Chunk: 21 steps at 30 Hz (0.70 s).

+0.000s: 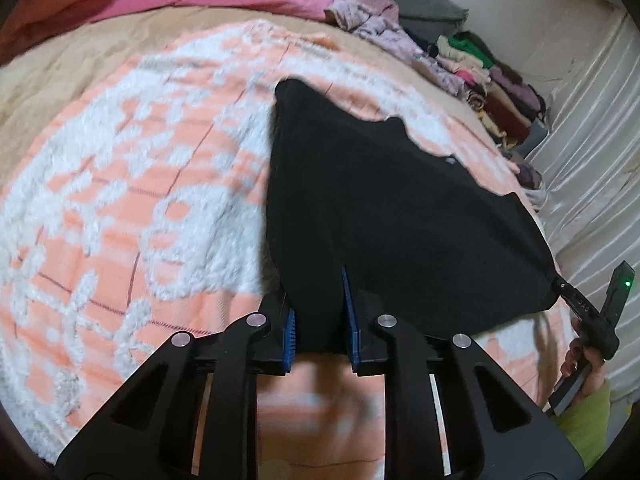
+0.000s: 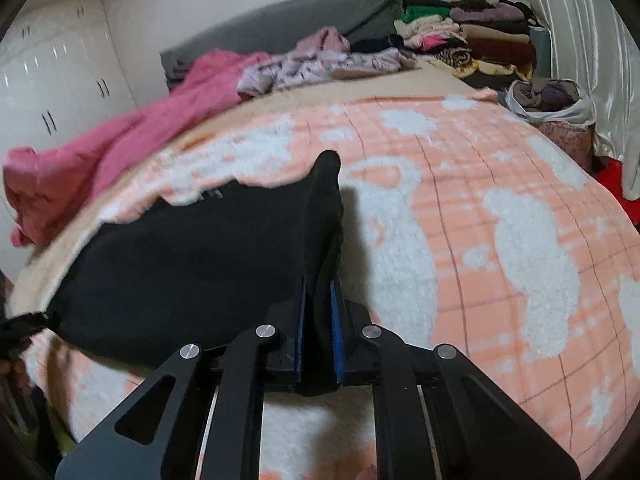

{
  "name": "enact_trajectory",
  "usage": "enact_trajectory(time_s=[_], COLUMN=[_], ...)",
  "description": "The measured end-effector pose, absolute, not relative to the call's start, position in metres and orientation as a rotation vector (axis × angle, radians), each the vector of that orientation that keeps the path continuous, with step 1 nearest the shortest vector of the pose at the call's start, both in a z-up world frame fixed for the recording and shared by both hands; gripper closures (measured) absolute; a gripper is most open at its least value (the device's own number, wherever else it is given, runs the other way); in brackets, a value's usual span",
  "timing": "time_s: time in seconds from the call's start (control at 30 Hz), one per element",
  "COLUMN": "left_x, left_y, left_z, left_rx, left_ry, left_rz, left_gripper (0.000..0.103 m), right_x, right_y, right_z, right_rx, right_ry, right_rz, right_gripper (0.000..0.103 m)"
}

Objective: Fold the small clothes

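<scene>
The black garment (image 1: 384, 200) hides its own corners inside each claw; bedspread (image 1: 120, 184) blurred.

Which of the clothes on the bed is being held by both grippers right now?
The black garment, spread on the peach blanket; the pink and lilac clothes lie untouched behind.

The small garment (image 1: 392, 216) is plain black. The blanket (image 1: 120, 200) beneath is peach with fluffy white patches and thin dark grid lines. Blue pads (image 2: 335, 332) line the black hand-held gripper (image 2: 318, 320).

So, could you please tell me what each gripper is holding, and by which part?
Both hold the black fabric garment by its near edge: the left gripper at one end, the right gripper at the other.
</scene>
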<state>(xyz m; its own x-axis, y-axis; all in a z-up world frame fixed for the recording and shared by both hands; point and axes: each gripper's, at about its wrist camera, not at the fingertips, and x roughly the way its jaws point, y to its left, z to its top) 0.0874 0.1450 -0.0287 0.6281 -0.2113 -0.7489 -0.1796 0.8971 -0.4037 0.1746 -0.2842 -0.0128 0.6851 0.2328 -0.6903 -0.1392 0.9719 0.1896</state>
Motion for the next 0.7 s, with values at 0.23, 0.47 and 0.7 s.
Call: enact_trajectory(time_s=[0.23,0.47,0.7], left_x=[0.089,0.084,0.071], left_y=[0.137,0.137,0.128], left_z=[-0.035,-0.023,0.009], left_rx=[-0.419,-0.397,-0.286], left_ry=[0.914,0.894,0.808], left_rz=[-0.008,0.009,0.086], left_gripper=[0.090,0.085,0.085], right_x=[0.181,0.176,0.156], right_y=[-0.294,-0.292,-0.285], right_z=[-0.041,-0.025,0.006], right_rx=[0.196,0.154,0.124], right_ry=[0.839,0.822,0.738], right_rz=[0.152,0.099,0.162], right_gripper=[0.078,0.052,0.052])
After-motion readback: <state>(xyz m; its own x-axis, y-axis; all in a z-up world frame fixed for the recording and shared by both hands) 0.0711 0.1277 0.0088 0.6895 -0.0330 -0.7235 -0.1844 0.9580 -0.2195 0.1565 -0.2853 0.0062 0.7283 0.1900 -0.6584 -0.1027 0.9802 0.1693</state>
